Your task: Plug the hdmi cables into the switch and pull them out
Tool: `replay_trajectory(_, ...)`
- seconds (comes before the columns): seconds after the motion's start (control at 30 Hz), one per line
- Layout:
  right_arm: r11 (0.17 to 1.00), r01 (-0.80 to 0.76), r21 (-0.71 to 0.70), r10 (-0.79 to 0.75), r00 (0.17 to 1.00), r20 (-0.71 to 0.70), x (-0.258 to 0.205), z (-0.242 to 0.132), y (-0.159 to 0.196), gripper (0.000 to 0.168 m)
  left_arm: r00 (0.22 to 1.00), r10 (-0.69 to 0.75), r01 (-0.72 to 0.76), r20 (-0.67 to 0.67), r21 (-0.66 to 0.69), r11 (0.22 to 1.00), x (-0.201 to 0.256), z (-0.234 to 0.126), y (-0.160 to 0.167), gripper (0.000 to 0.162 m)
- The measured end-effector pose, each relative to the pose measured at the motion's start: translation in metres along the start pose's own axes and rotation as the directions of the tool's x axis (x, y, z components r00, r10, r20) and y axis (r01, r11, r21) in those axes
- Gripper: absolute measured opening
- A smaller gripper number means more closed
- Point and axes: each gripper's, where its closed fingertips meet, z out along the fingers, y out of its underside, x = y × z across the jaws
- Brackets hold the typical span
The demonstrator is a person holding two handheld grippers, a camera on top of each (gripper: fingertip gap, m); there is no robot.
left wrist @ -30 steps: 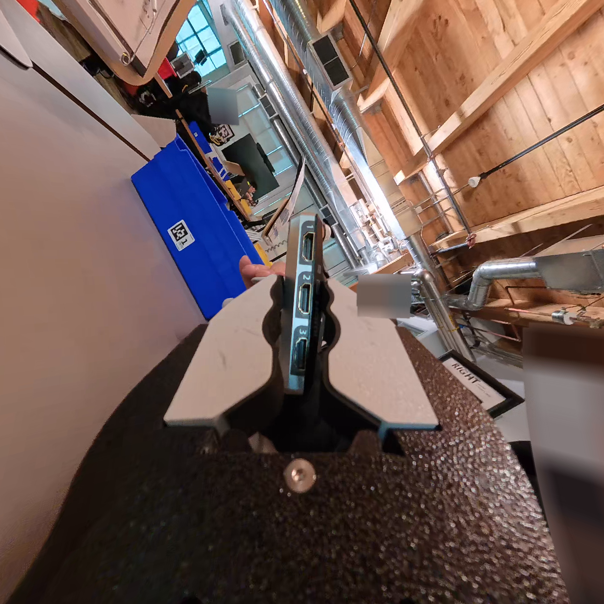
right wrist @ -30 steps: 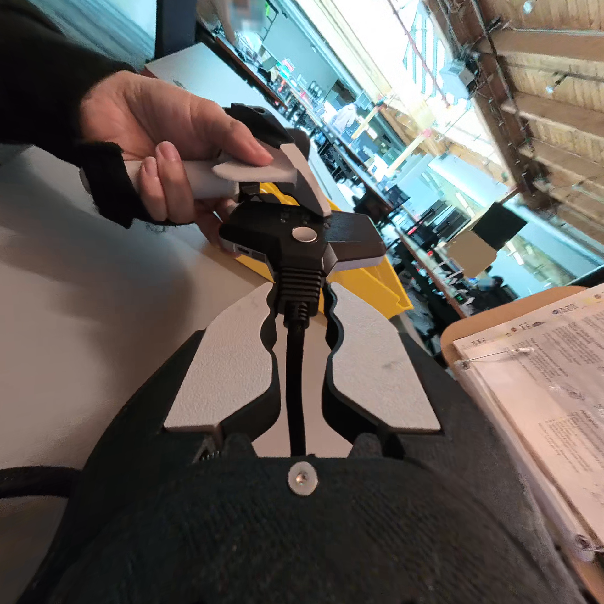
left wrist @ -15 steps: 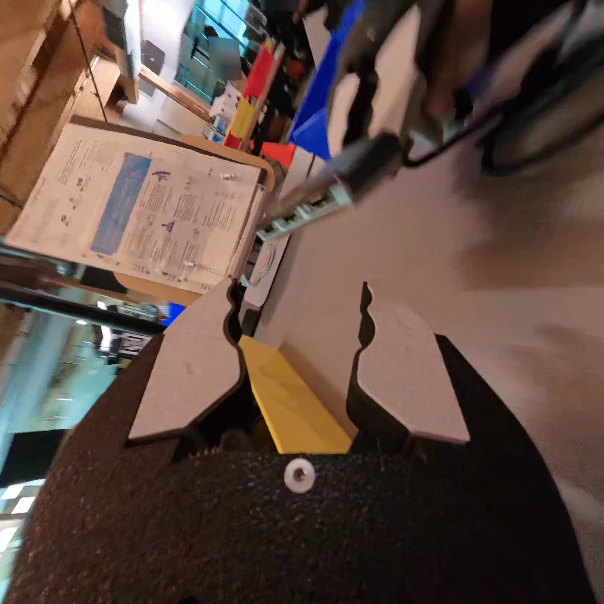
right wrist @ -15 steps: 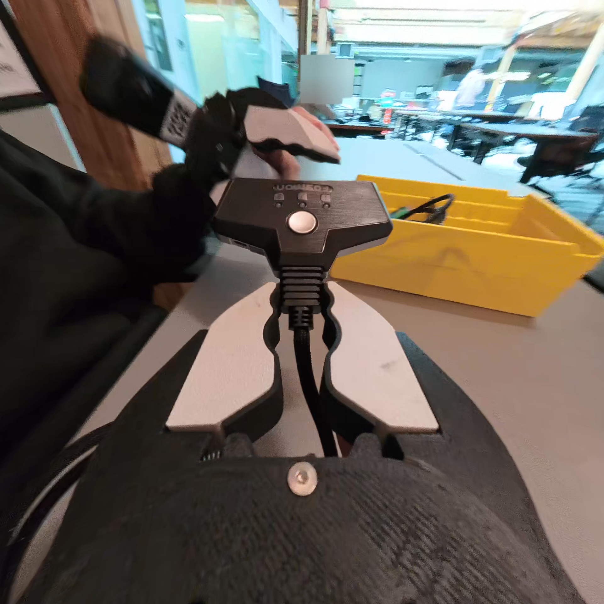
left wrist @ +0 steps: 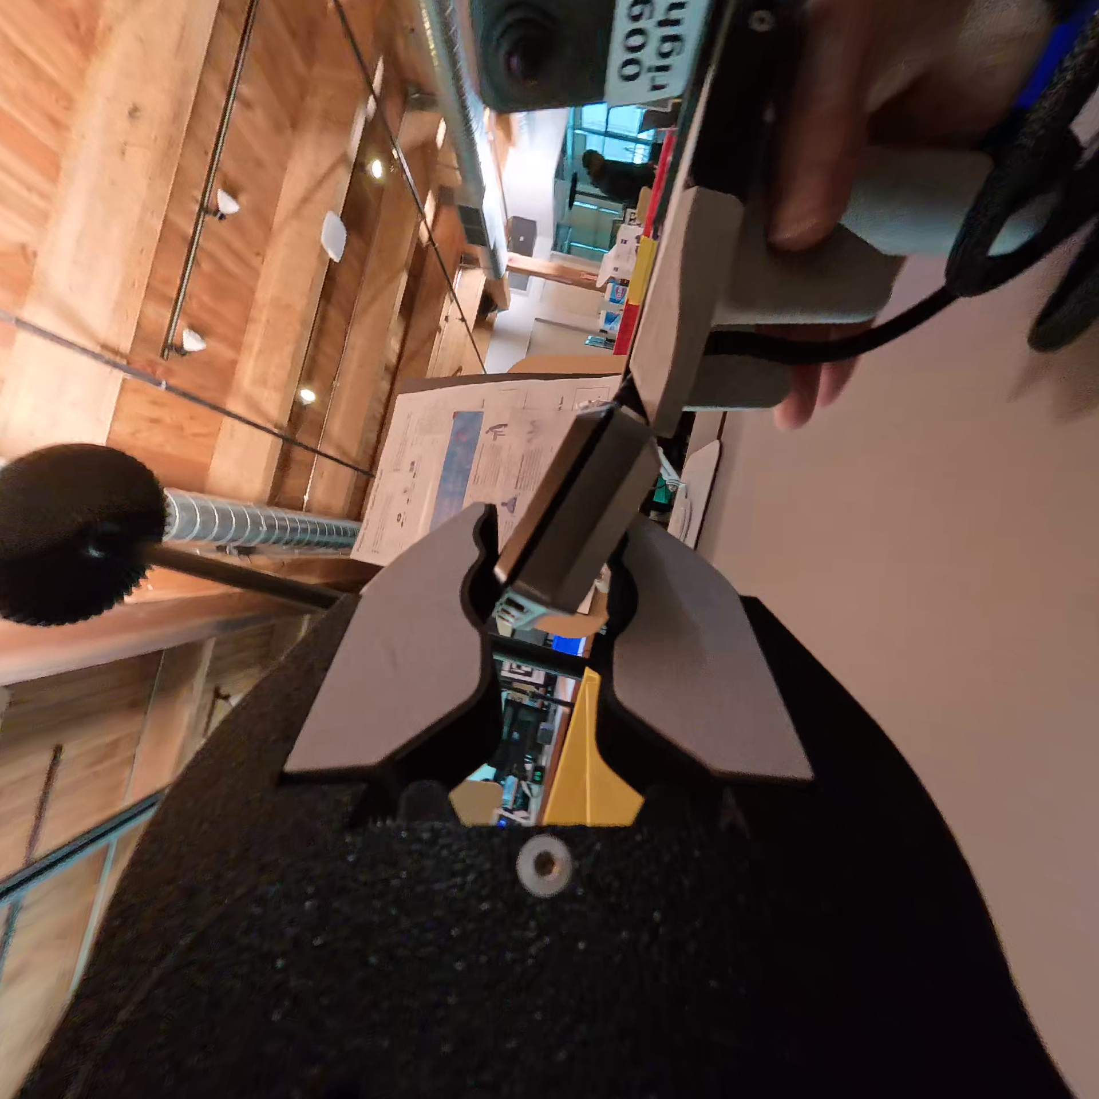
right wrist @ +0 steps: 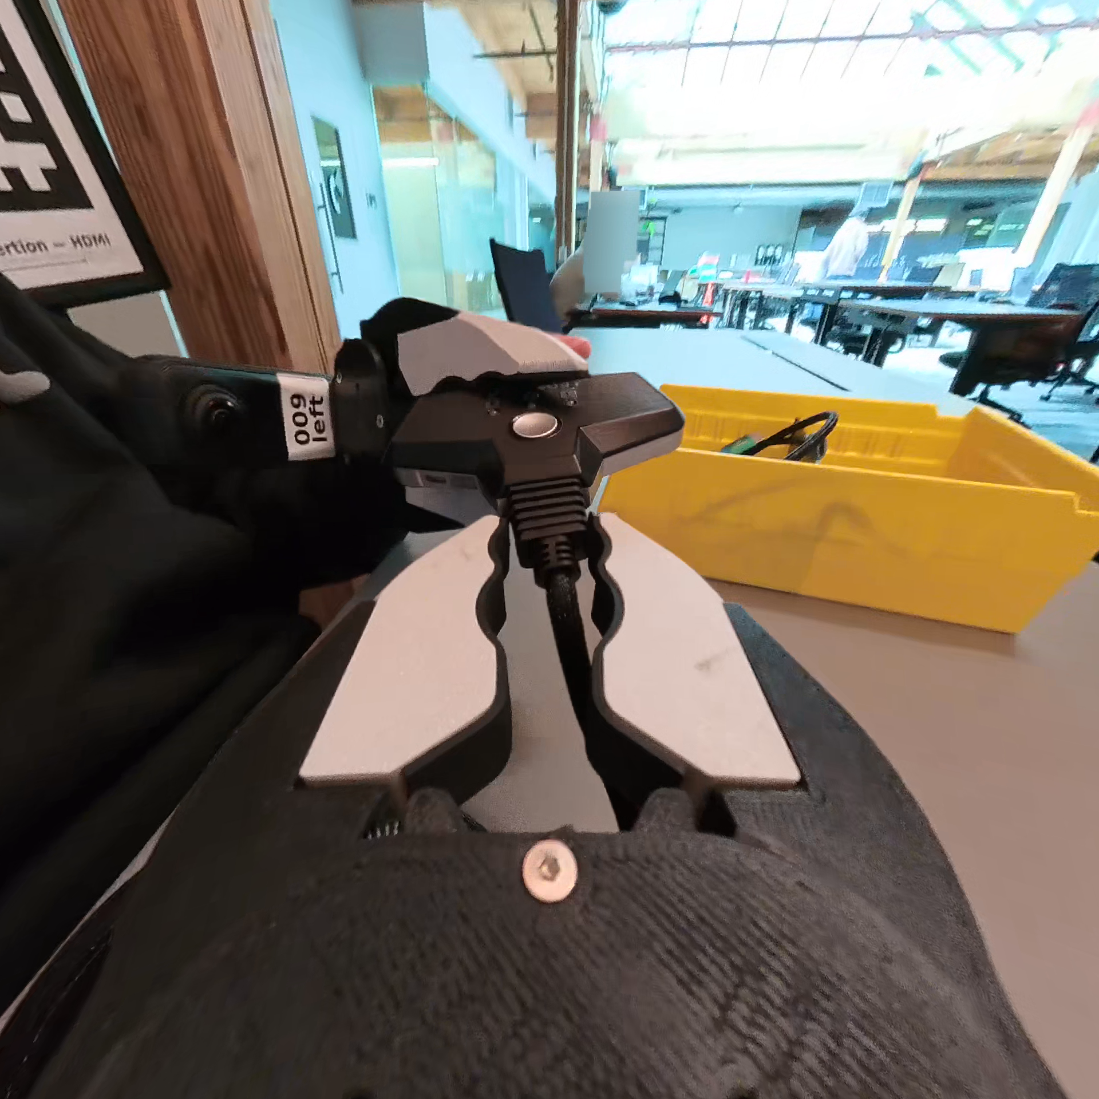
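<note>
The dark HDMI switch is held in the air above the table. My right gripper is shut on the ribbed neck where its black braided cable leaves it. In the left wrist view the switch points its port end at me, tilted. My left gripper has its jaws partly apart around that end, and I cannot see a firm clamp. In the right wrist view one left finger lies just over the switch's top. The right gripper's fingers and the hand holding it show at the upper right.
A yellow bin with loose cables stands on the grey table just right of the switch. A clipboard with a printed sheet lies beyond. A dark sleeve fills the left side, and a framed sign hangs behind it.
One second ago my left gripper was shut on the switch. It let go, swung away, and now has come back around the port end with narrower jaws. My right gripper kept its hold.
</note>
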Motion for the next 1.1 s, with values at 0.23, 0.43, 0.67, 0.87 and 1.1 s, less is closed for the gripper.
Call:
replay_trajectory(0.23, 0.986, -0.001, 0.169, 0.008, 0.999, -0.041, 0.005, -0.001, -0.016, 0.026, 0.975, -0.209, 0.209, 0.082, 0.012, 0.978, -0.009, 0.004, 0.006, 0.034)
replay_trajectory(0.43, 0.966, -0.001, 0.259, 0.03, 0.994, -0.108, 0.01, -0.011, -0.026, 0.029, 0.967, -0.234, 0.232, 0.096, 0.035, 0.972, -0.005, 0.005, 0.006, 0.034)
replay_trajectory(0.67, 0.987, 0.011, 0.163, 0.003, 0.996, -0.088, 0.006, -0.009, -0.019, 0.023, 0.958, -0.274, 0.272, 0.089, 0.04, 0.962, 0.001, 0.008, 0.005, 0.034)
replay_trajectory(0.87, 0.996, 0.044, 0.075, -0.034, 0.991, -0.128, 0.013, -0.005, -0.009, 0.023, 0.921, -0.388, 0.389, -0.027, 0.011, 0.921, 0.013, 0.011, 0.015, 0.039)
replay_trajectory(1.1, 0.977, 0.014, 0.212, 0.044, 0.964, -0.263, 0.039, -0.026, -0.026, 0.023, 0.79, -0.594, 0.591, -0.153, -0.07, 0.804, -0.029, -0.013, 0.048, 0.049)
